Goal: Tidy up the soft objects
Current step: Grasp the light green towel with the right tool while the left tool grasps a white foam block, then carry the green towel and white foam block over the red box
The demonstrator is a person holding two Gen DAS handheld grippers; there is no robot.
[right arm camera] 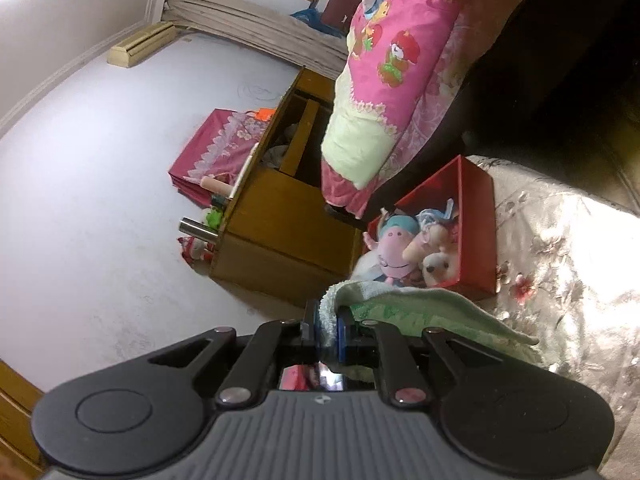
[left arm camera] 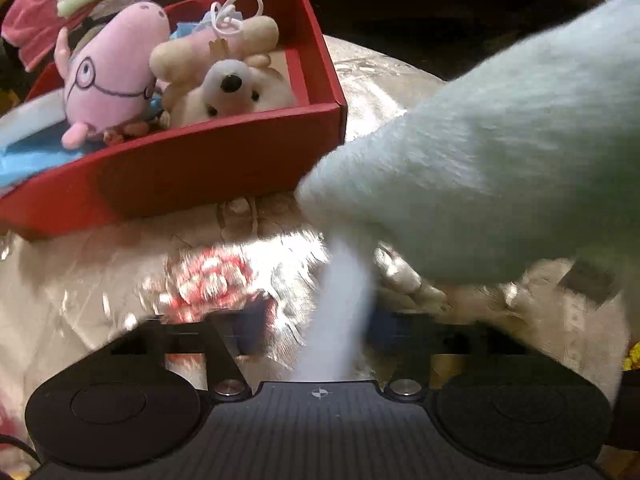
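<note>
A pale green towel [left arm camera: 500, 140] hangs in from the upper right of the left wrist view. A blurred strip of it drops between the fingers of my left gripper [left arm camera: 324, 332], lying against the right finger, with a bright gap showing at the left one. My right gripper [right arm camera: 328, 330] is shut on the towel [right arm camera: 420, 308] at its rolled edge. The red box [left arm camera: 224, 160] sits on the bed and holds a pink pig plush [left arm camera: 108, 76], a white bear plush [left arm camera: 236, 88] and a beige plush [left arm camera: 224, 46]. From the right wrist, the box [right arm camera: 478, 232] lies beyond the towel.
A shiny floral bedspread [right arm camera: 560, 240] covers the bed under the box and towel. A pink quilt [right arm camera: 396, 60] is piled behind the box. A wooden bedside cabinet [right arm camera: 280, 232] stands beside the bed, with a metal flask [right arm camera: 198, 230] and a pink bag [right arm camera: 216, 152] near it.
</note>
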